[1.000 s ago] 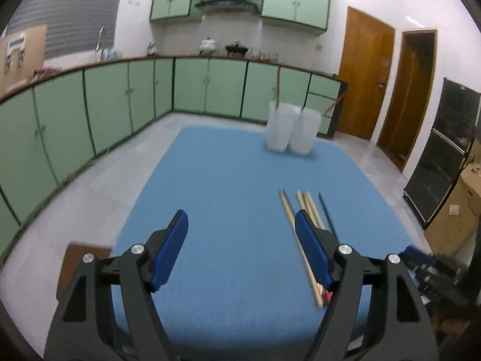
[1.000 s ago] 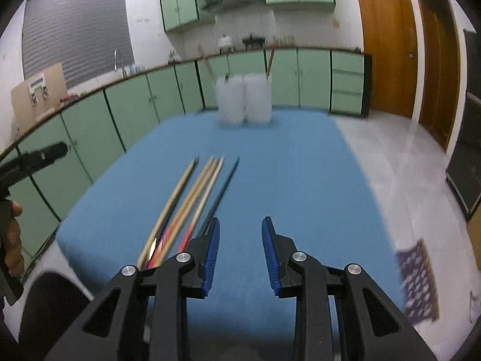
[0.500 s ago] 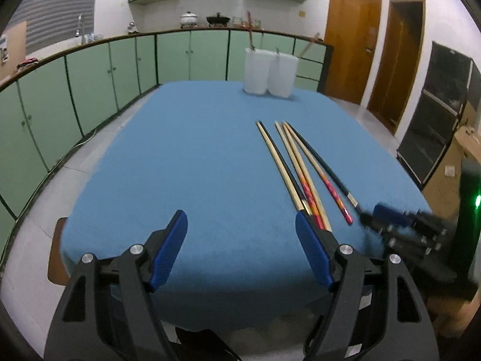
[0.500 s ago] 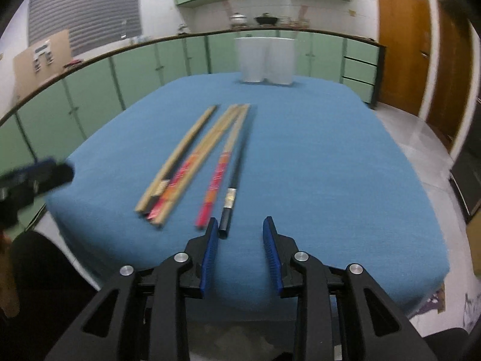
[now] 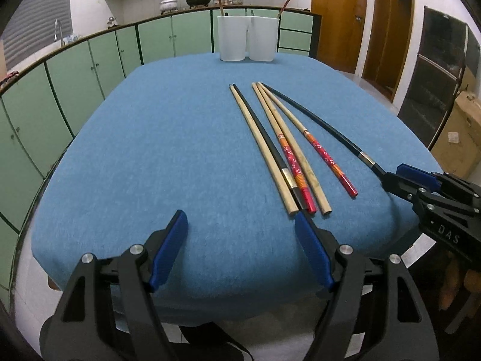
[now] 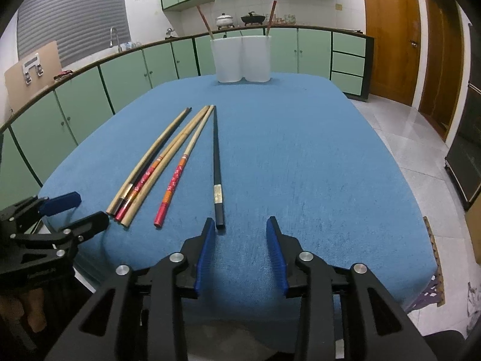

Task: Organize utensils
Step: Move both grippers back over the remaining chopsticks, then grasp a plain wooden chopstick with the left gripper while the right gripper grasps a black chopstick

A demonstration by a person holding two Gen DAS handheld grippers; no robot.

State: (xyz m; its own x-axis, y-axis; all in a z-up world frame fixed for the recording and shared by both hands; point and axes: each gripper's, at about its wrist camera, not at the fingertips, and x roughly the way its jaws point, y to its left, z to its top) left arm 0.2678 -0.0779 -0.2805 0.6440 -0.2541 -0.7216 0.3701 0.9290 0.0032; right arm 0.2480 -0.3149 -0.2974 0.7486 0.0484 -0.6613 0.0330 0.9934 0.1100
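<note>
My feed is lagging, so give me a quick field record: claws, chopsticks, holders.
left claw: open, empty, at the table's near edge
right claw: open, empty, near end of the lone black chopstick beside its left finger
chopsticks on cloth: six, lying lengthwise on the blue tablecloth
white holders: two, side by side at the far edge, one chopstick upright in each

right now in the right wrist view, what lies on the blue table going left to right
left tongs → bundle of four chopsticks → lone red-handled chopstick → black chopstick → right tongs
</note>
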